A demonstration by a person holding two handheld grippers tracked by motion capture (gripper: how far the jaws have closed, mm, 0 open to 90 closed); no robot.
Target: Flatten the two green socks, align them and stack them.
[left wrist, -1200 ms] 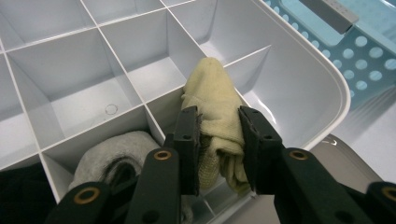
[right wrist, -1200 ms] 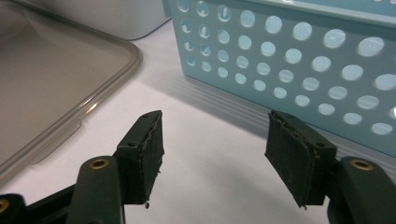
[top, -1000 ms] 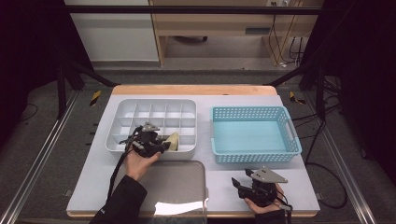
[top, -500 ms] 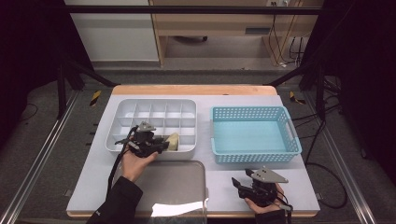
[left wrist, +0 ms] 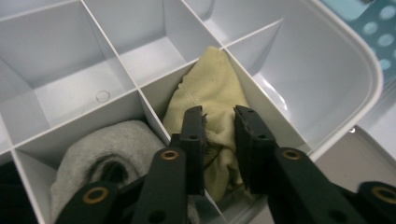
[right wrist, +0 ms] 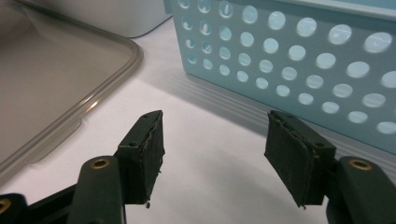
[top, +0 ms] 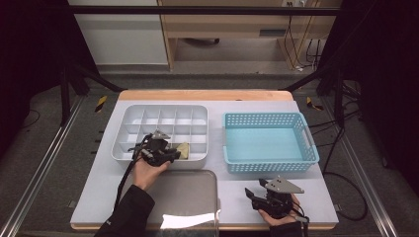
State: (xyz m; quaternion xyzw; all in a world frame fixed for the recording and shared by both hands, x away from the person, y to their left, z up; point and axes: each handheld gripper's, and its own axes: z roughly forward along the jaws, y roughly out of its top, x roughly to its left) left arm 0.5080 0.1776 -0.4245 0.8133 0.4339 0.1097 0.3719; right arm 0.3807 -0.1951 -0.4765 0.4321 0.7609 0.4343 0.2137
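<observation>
The left hand-held gripper (left wrist: 218,140) has just been closing and pinches the yellow cloth (left wrist: 210,93) lying straight ahead in its compartment of the white tray (left wrist: 355,70); the right hand-held gripper (right wrist: 215,154), spread and empty, rests well apart.

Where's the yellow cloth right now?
The yellow cloth sits in a front-row compartment of the white divided tray, beside a grey cloth, between the left gripper fingers.

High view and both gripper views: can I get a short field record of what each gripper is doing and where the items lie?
left gripper: jaws have just been closing, yellow cloth between them in a near-row cell of the white divided tray
neighbouring cell: grey rolled cloth
right gripper: open, nothing between the jaws, over bare table
blue basket: nothing inside
clear lid: flat on the table, near edge
</observation>
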